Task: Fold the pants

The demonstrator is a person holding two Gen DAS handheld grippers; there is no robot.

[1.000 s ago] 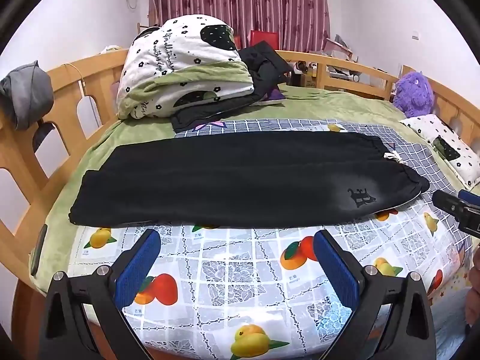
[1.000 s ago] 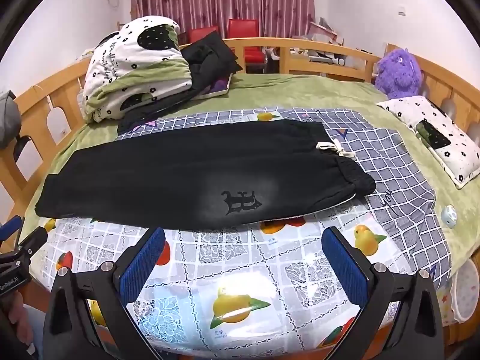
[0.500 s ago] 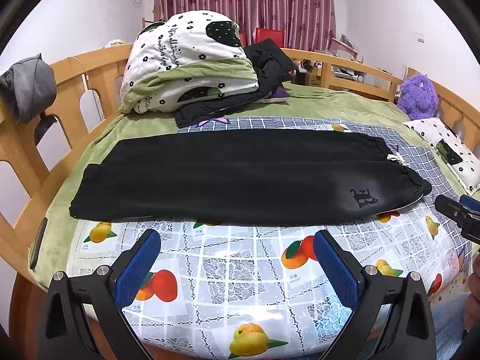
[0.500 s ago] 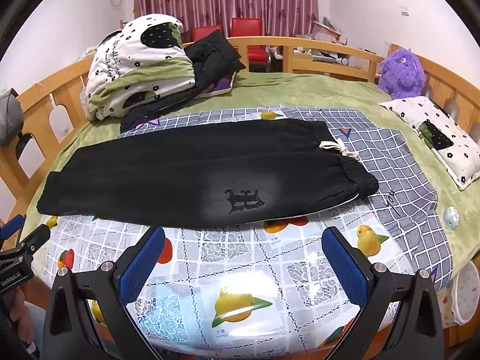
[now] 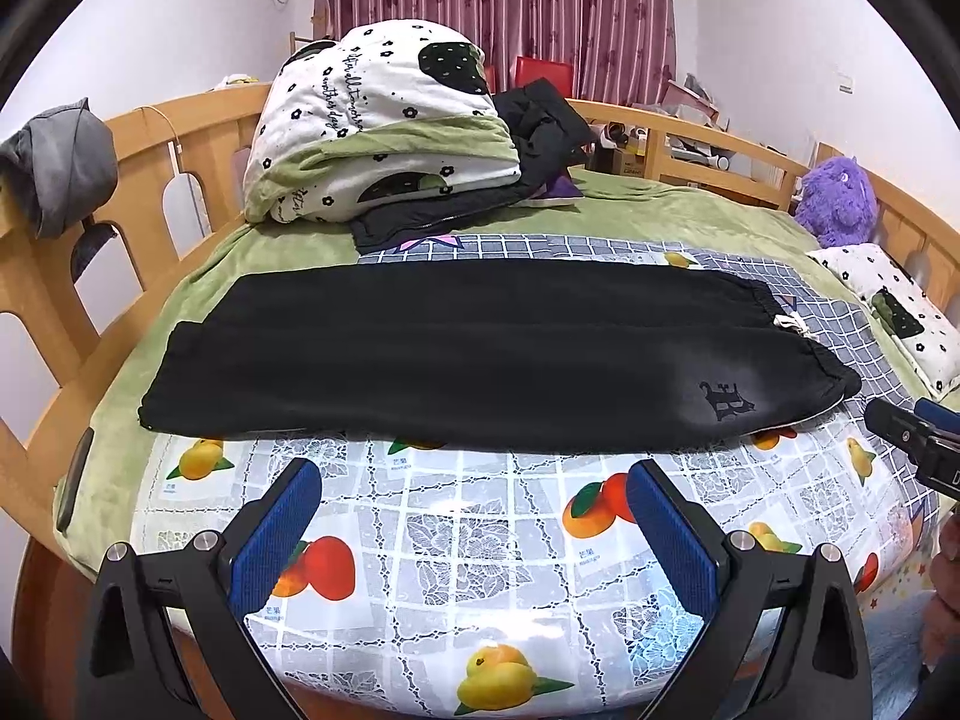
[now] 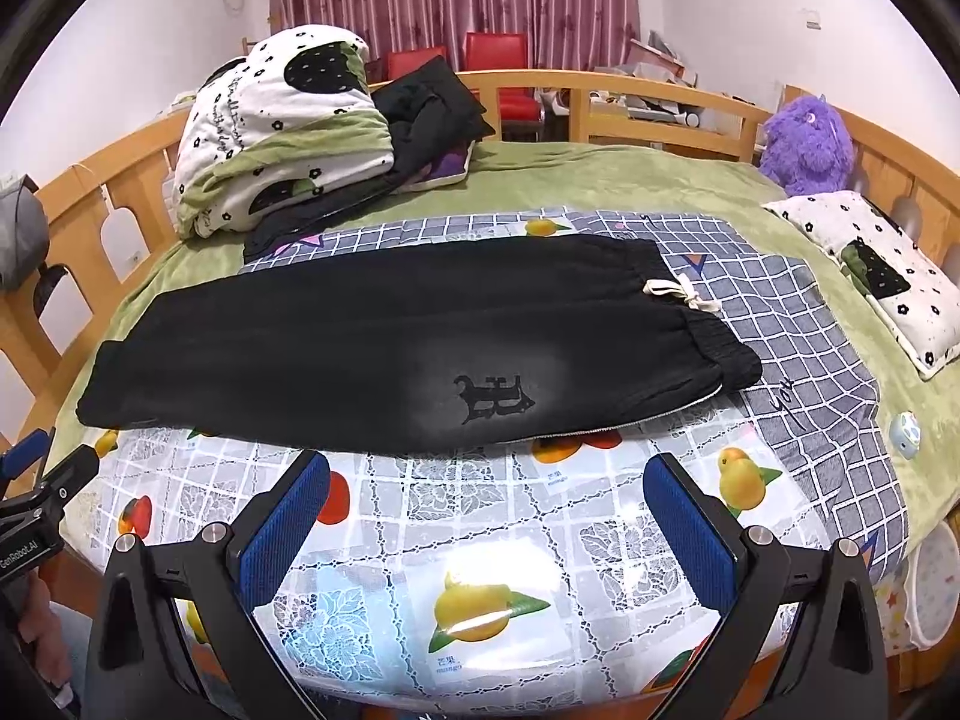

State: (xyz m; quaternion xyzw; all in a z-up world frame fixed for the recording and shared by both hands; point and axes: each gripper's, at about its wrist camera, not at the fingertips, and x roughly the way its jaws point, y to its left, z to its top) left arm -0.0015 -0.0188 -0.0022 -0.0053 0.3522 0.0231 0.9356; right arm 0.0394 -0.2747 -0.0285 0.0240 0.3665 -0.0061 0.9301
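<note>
Black pants (image 5: 456,354) lie flat across the bed, folded lengthwise, leg cuffs at the left, waistband with a white drawstring (image 6: 678,294) at the right. A dark printed logo (image 6: 495,399) sits near the front edge. They also show in the right wrist view (image 6: 372,354). My left gripper (image 5: 474,528) is open and empty, hovering over the fruit-print cloth (image 5: 480,540) in front of the pants. My right gripper (image 6: 486,516) is open and empty, in front of the logo. Each gripper shows at the edge of the other's view.
A folded floral quilt (image 5: 378,132) and dark clothes (image 5: 540,126) are stacked at the back left. A purple plush toy (image 6: 804,144) and a floral pillow (image 6: 888,270) lie at the right. Wooden bed rails (image 5: 54,276) ring the mattress. A grey checked sheet (image 6: 798,324) lies under the waistband.
Both grippers have drawn slightly nearer and lower over the bed's front edge. The pants have not moved. Both grippers stay open.
</note>
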